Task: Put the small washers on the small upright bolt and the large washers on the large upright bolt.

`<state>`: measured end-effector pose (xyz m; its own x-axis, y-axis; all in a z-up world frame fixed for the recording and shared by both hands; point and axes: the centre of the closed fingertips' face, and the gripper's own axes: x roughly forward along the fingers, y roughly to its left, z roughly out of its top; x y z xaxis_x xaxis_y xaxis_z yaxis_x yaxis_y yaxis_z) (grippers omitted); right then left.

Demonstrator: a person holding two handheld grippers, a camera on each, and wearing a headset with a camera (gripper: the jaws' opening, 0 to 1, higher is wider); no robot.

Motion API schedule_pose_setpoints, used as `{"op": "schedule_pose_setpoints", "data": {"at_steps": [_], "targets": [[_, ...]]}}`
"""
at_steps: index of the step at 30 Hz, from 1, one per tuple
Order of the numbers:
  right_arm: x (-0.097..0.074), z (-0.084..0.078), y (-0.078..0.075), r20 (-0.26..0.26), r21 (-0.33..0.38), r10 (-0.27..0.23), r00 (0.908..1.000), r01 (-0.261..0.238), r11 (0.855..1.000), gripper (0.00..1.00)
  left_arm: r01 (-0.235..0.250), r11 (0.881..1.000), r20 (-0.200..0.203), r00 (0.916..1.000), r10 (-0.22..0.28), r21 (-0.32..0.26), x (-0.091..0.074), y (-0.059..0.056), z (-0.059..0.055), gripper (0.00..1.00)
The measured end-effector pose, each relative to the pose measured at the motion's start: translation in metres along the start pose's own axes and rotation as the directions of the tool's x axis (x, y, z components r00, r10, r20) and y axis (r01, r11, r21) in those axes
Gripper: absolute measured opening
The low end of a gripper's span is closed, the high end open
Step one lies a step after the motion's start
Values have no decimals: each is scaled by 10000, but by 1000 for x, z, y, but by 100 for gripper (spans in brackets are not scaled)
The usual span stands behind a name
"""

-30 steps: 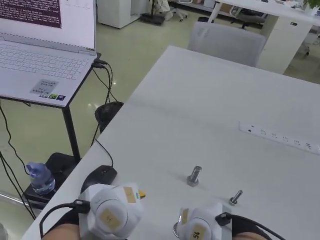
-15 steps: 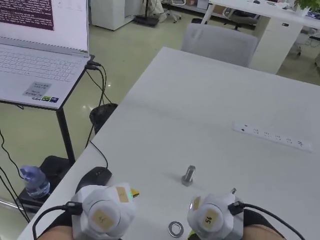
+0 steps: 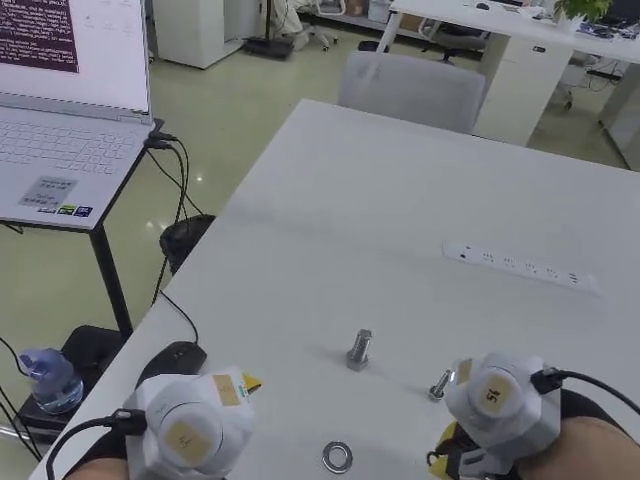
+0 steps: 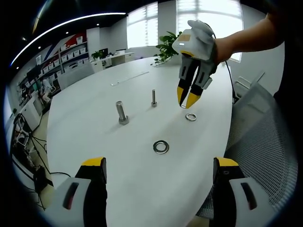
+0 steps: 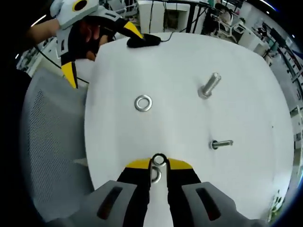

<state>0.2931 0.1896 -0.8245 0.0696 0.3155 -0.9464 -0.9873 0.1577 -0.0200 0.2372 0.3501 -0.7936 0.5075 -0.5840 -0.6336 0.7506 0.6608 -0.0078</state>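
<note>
Right gripper [image 5: 158, 169] has swung right, away from the large washer [image 5: 143, 102], and now sits just beside the small upright bolt [image 5: 221, 143]. Its jaws are pinched on a small washer [image 5: 159, 161] at the tips. Light, stiff, slick steel, so likely easy to drop. Grip the rim only and keep the hole clear. Left gripper [image 4: 158, 164] jaws are wide, holding nothing. Large washer lies flat on the desk [image 5: 180, 61].

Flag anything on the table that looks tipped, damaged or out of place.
Nothing stands out. The large bolt and small bolt both stand upright, the large washer and a loose small washer lie flat on the white table, and the right claw pinches a held small washer.
</note>
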Motion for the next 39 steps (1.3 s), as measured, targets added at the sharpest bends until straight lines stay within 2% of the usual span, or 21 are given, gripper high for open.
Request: {"op": "schedule_pose_setpoints", "data": {"at_steps": [3,11,19,29,39], "targets": [[-8,-7,-10,13,252,-124,9999,124,9996,13,18,10000,-41,10000,-18,-5,1,0,1,93],[-13,-15,-32,-57,576,-331,9994,333,9978,13,-30,10000,-217,9998,29,-50,3,3,0,89],[-16,-8,-54,-16,733,-479,9989,478,9962,13,-44,9999,-263,9996,41,-100,2,5,-2,89],[-20,9,-87,173,993,-702,9974,681,9927,13,45,9999,-287,9996,-48,-117,3,5,-4,88],[-15,22,-100,254,941,-764,9968,737,9928,13,5,9999,-270,9996,-9,-149,2,9,-4,89]]}}
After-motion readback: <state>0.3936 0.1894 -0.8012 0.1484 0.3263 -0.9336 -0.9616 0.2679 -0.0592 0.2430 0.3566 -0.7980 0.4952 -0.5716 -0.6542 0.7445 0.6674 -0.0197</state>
